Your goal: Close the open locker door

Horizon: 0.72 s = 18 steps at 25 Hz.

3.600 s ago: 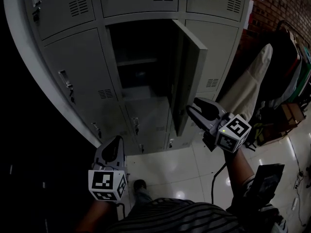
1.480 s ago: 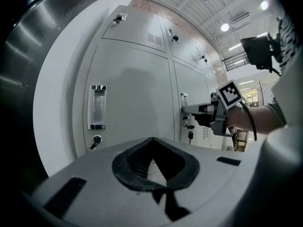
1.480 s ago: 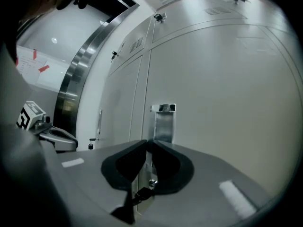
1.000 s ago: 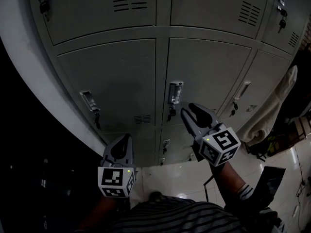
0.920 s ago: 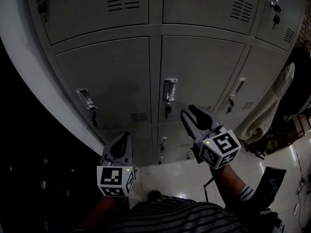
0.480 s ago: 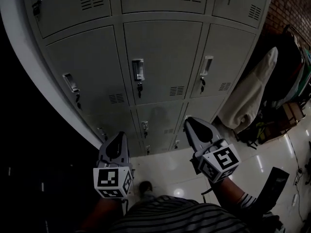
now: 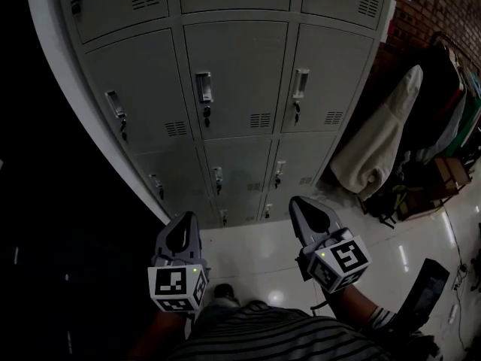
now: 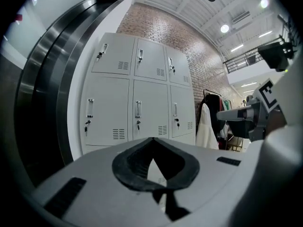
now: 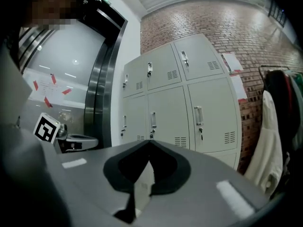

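The grey locker bank (image 7: pixel 150 89) stands ahead with every door shut. The middle door (image 7: pixel 240 66) lies flush with its neighbours, its handle (image 7: pixel 204 87) on its left edge. Both grippers hang low over the floor, well back from the lockers and touching nothing. My left gripper (image 7: pixel 183 220) is shut and holds nothing; its closed tips (image 8: pixel 150 140) point at the lockers. My right gripper (image 7: pixel 301 204) is shut too, empty, with its jaws (image 9: pixel 149 143) met at a point.
A white coat (image 7: pixel 379 138) hangs to the right of the lockers, beside a rack of dark clothes (image 7: pixel 451 104) and a brick wall (image 7: pixel 432 6). A dark curved steel frame (image 8: pixel 52 93) borders the lockers' left side. Glossy white floor (image 7: pixel 255 254) lies below.
The locker door that stood open 3.6 s ago is shut. Over the last second both grippers drew back from the door and the right jaws went from open to shut.
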Tool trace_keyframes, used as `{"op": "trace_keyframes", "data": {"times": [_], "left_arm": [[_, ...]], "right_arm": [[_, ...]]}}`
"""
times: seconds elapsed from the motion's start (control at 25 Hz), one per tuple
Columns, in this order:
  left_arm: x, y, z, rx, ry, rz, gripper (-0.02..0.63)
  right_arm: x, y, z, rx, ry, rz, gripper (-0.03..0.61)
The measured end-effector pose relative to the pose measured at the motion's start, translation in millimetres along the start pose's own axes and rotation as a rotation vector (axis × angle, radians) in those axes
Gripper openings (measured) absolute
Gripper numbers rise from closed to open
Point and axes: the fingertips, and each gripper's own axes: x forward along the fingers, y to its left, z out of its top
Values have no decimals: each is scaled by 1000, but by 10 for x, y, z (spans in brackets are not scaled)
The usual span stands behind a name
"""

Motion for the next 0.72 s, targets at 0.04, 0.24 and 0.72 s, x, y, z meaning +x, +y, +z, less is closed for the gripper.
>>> {"op": "trace_keyframes", "data": {"times": [0.04, 0.24, 0.72], "left_arm": [[-50, -1, 5, 4, 0, 4, 5], [-230, 104, -3, -1, 6, 19, 5], [-396, 313, -233, -40, 47, -16, 5]], "right_arm": [[-29, 24, -9, 0, 2, 0, 2], [-41, 169, -51, 8, 21, -1, 2], [120, 645, -243, 61, 57, -3, 0]]}}
